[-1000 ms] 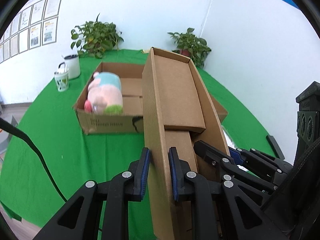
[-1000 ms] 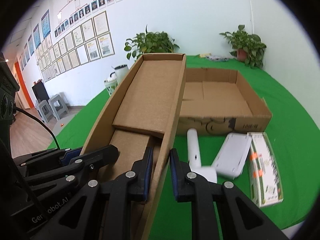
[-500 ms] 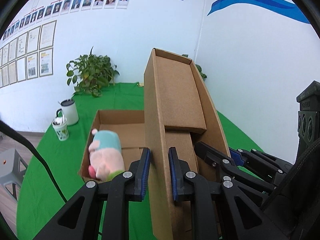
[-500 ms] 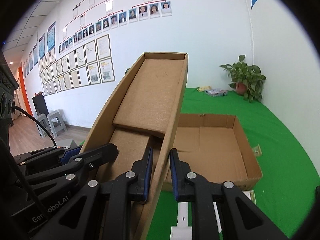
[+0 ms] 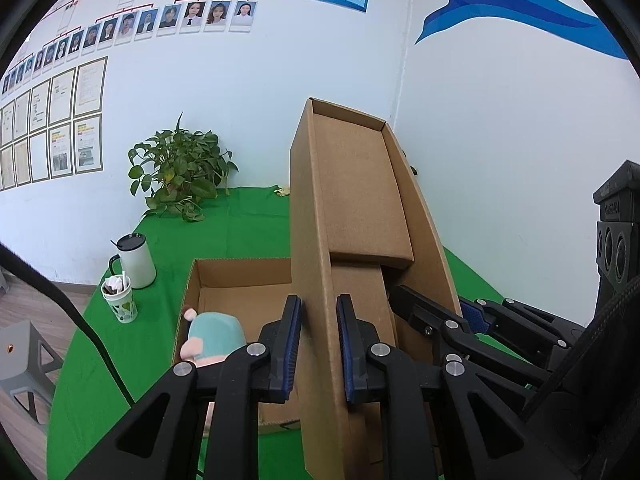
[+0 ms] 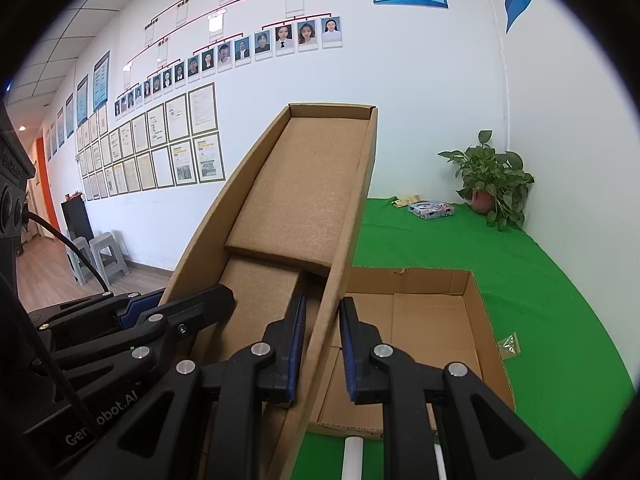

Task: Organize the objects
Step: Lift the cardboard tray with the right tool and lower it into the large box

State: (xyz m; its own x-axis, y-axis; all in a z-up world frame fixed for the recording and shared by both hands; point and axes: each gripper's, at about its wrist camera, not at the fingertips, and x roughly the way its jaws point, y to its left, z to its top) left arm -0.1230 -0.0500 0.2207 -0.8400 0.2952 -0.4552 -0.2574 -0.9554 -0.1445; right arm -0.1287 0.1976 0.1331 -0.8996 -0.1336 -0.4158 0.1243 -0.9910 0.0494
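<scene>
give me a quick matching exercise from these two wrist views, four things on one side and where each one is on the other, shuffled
Things:
1. plush toy
2. narrow cardboard tray
3. white mug with black lid
4. potted plant

Places:
A. clamped at opposite side walls by the left gripper and right gripper
B. far corner of the green table in the right wrist view
C. inside the open box on the table
D. on the green cloth beside a paper cup

Pairs: 1-C, 2-A, 3-D, 4-B
</scene>
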